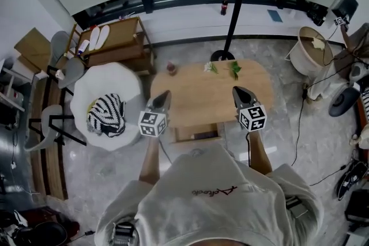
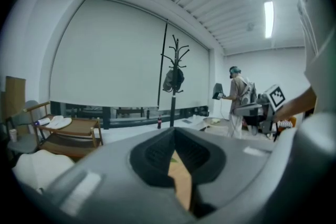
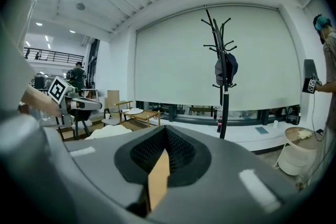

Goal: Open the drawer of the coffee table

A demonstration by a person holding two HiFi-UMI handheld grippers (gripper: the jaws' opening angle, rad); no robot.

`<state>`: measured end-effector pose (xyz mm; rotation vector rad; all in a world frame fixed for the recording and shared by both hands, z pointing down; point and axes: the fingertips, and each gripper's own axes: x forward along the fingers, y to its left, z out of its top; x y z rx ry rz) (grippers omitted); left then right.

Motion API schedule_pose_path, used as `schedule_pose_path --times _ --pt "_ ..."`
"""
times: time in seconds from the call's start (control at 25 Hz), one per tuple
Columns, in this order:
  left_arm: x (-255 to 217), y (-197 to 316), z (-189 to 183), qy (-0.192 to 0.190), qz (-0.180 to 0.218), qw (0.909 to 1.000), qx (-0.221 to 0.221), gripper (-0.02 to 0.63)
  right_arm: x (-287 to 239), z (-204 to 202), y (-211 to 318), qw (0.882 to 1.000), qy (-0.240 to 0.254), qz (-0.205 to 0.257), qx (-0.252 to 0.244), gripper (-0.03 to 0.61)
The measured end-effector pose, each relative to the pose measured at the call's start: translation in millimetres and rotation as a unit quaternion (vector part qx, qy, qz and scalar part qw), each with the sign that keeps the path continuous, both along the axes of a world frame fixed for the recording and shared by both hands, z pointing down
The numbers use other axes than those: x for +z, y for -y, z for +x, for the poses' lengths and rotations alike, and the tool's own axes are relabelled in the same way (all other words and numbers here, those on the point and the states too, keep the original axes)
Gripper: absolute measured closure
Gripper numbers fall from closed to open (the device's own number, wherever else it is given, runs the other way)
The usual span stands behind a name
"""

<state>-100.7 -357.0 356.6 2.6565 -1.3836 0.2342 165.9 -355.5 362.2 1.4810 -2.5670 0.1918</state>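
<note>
The left hand-held gripper (image 1: 164, 96) is clenched on nothing: in its own view the two jaws meet at the tips, with only a sliver of wood showing through the gap lower down. The right hand-held gripper (image 1: 240, 93) is the same, pinched together and empty. Both hover above the near half of the coffee table's tabletop (image 1: 202, 92), one toward each near corner, pointing away from the person and touching nothing.

Between them, at the middle of the near edge, the drawer (image 1: 199, 134) juts out toward the person, its dark inside exposed. The opening step therefore looks done, or nearly so.

If the drawer needs to come out further, one hand-held gripper would have to drop to its front, spread its jaws, take the front panel and pull straight toward the person. Otherwise both only need to draw clear.
</note>
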Motion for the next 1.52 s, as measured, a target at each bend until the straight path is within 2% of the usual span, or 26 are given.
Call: schedule_pose_path --times 0.6,0.84,1.52 --pt "-14.4 21.6 46.2 -0.021 0.004 0.9995 -0.022 0.614 -24.7 40.6 39.1 0.999 -0.017 0.021 -0.027 0.575" --pt "-13.3 20.9 61.1 -0.013 0.002 0.9997 -0.020 0.614 -27.7 47.0 40.0 0.999 -0.008 0.024 -0.027 0.575" --pt "-12.1 13.2 67.2 -0.003 0.005 0.9996 -0.027 0.614 -21.0 48.4 31.3 0.999 -0.001 0.018 -0.033 0.575"
